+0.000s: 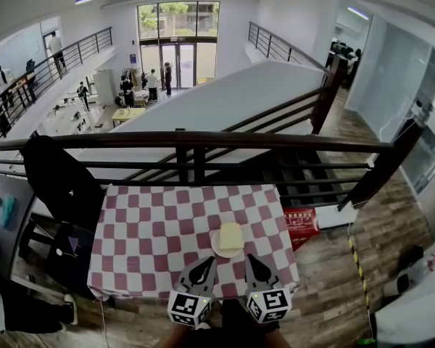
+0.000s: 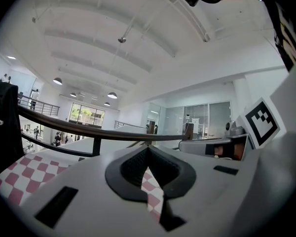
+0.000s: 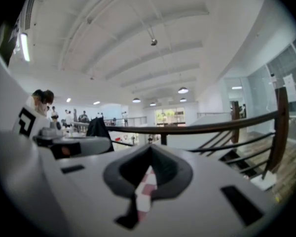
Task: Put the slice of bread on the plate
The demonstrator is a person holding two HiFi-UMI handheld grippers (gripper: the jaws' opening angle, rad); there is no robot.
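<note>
A pale yellow slice of bread (image 1: 231,235) lies on a small white plate (image 1: 216,246) near the front right of the table with the red-and-white checked cloth (image 1: 152,230). Both grippers hover side by side over the table's front edge, just short of the plate and apart from it. My left gripper (image 1: 209,262) is shut with nothing in it, and its tips meet (image 2: 148,149) over the cloth. My right gripper (image 1: 250,259) is also shut and holds nothing (image 3: 150,148). Neither gripper view shows the bread or the plate.
A dark railing (image 1: 203,140) runs just behind the table, with a black jacket (image 1: 58,180) draped over it at the left. A red box (image 1: 299,223) stands on the wooden floor to the table's right. Dark furniture (image 1: 61,256) stands at the table's left.
</note>
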